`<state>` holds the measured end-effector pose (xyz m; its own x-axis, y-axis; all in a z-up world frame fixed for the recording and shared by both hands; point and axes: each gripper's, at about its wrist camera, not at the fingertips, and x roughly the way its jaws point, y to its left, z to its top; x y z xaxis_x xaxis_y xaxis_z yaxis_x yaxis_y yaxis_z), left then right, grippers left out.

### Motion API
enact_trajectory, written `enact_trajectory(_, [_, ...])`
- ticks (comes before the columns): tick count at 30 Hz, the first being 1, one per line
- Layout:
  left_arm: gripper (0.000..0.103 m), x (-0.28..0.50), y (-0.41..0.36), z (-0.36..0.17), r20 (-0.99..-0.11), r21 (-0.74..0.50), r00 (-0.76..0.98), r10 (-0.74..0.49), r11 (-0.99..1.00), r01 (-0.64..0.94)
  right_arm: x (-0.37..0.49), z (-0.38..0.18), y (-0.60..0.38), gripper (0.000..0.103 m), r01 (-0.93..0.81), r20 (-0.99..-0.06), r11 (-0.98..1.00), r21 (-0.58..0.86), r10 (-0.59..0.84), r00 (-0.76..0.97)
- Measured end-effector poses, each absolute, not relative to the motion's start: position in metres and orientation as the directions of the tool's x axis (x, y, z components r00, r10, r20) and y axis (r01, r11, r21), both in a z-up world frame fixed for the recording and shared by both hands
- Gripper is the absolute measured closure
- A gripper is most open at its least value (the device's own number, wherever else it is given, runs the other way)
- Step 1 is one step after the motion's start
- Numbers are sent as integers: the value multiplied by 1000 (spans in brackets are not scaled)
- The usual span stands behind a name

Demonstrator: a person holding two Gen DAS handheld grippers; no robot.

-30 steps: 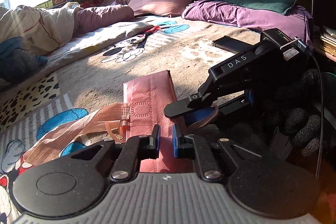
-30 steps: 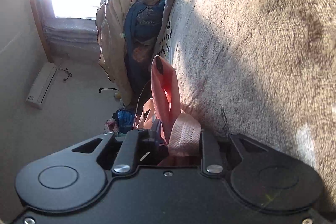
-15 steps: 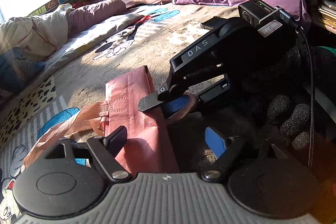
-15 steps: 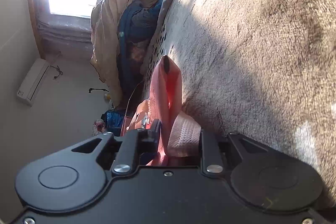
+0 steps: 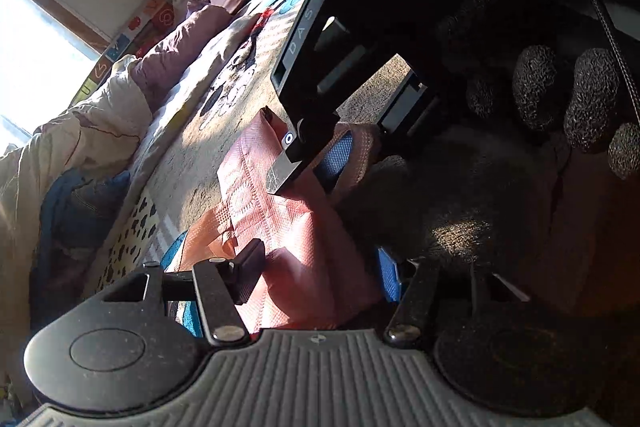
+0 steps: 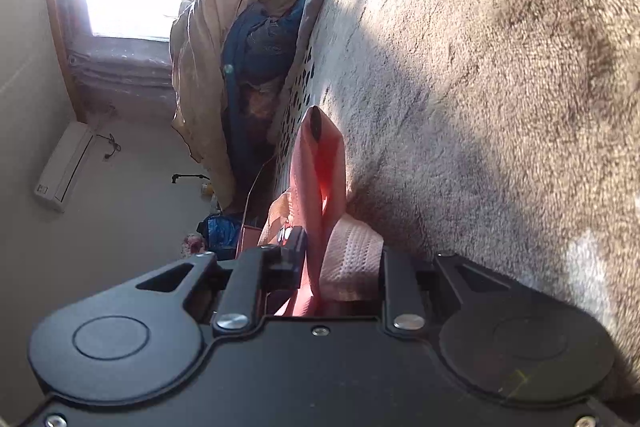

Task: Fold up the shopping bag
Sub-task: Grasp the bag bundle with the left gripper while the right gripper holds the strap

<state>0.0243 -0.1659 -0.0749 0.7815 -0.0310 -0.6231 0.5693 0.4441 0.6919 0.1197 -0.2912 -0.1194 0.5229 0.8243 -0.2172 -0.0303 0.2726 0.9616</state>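
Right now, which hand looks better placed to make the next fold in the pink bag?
Left. The left gripper has just been closing, its jaws straddling the folded pink bag without pressing it. The right gripper is already clamped on the strap, anchoring it.

Near end of the pink shopping bag [image 5: 296, 259] hidden behind the left gripper [image 5: 316, 273] body, its handle loop [image 6: 352, 267] partly covered by the right gripper [image 6: 340, 263], gloved hand [image 5: 560, 99] cut off at the edge, window view washed out
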Motion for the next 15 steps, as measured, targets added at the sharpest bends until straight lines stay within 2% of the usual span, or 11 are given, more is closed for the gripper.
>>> enact_trajectory(4, [68,26,-163,-76,-566,759,824,8,394,518,112,-115,-302,82,-50,-213,279,959,827,521])
enact_trajectory(5, [70,29,-160,-75,-557,764,831,15,401,505,108,-114,-305,89,-62,-202,274,960,827,525])
enact_trajectory(8, [71,36,-154,-73,-564,759,825,35,414,502,102,-112,-316,91,-90,-172,260,961,822,543])
enact_trajectory(14, [72,39,-167,-91,-569,782,819,70,353,513,91,-114,-323,91,-100,-7,71,992,847,531])
enact_trajectory(15, [72,39,-169,-91,-568,785,820,72,347,513,87,-115,-324,91,-84,-15,72,994,841,541])
